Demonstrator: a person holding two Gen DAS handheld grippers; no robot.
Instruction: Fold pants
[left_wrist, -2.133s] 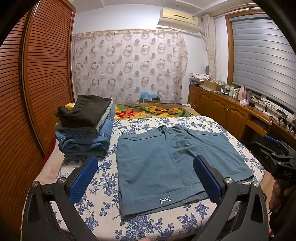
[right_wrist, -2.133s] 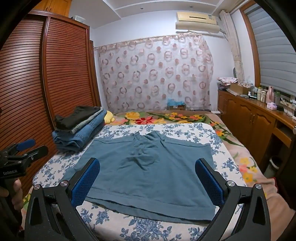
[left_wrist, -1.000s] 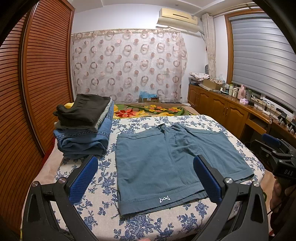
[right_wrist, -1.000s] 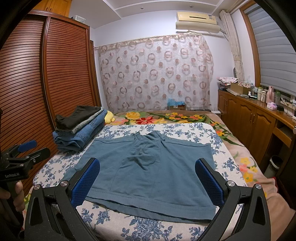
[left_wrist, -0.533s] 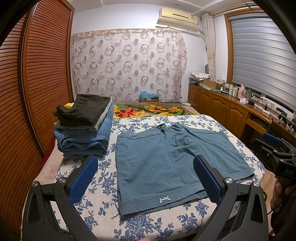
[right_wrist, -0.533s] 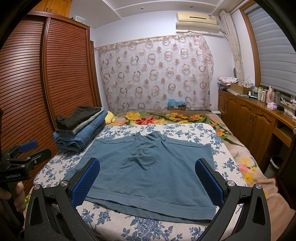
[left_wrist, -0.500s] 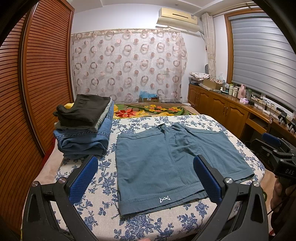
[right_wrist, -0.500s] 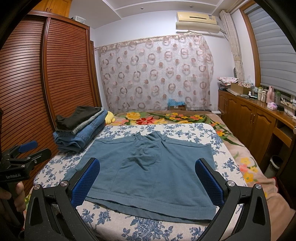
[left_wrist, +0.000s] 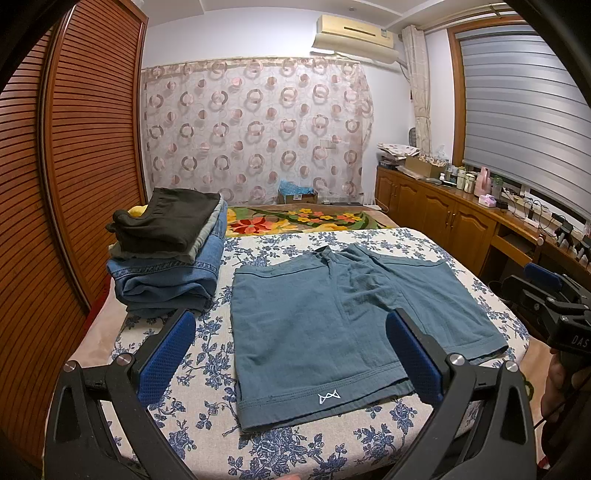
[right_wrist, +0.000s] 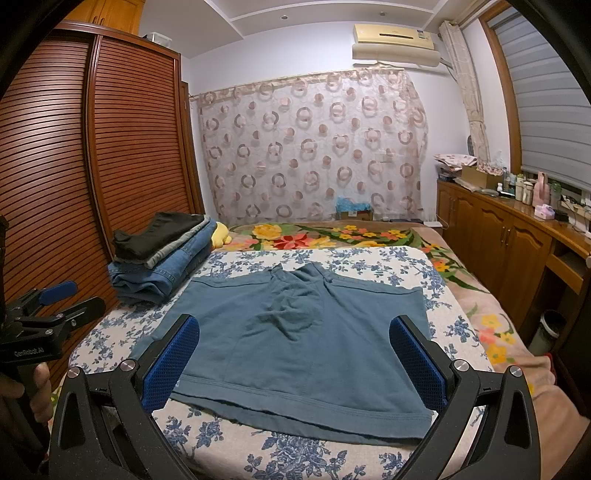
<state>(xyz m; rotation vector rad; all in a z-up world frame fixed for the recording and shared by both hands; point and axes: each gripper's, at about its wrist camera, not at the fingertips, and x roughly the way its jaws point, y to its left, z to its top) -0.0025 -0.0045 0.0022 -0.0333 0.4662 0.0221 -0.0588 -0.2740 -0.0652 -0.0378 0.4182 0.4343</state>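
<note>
Lying flat on the floral bedsheet (left_wrist: 207, 373), blue shorts (left_wrist: 332, 325) bear a white crown-like logo. Left gripper (left_wrist: 291, 356) and right gripper (right_wrist: 295, 363) hover released, lettered "GenRobot.AI", "DAS". Folded clothes stack (left_wrist: 170, 254) far left.

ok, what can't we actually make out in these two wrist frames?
- Shorts, right wrist view: near hem corners sit behind the right gripper fingers.
- Folded stack, both views: garment count unclear, layers overlap.
- Yellow item, right wrist view: mostly behind the stack.
- Bottles on the cabinet, left wrist view: too small to identify.
- Left gripper: open, empty.
</note>
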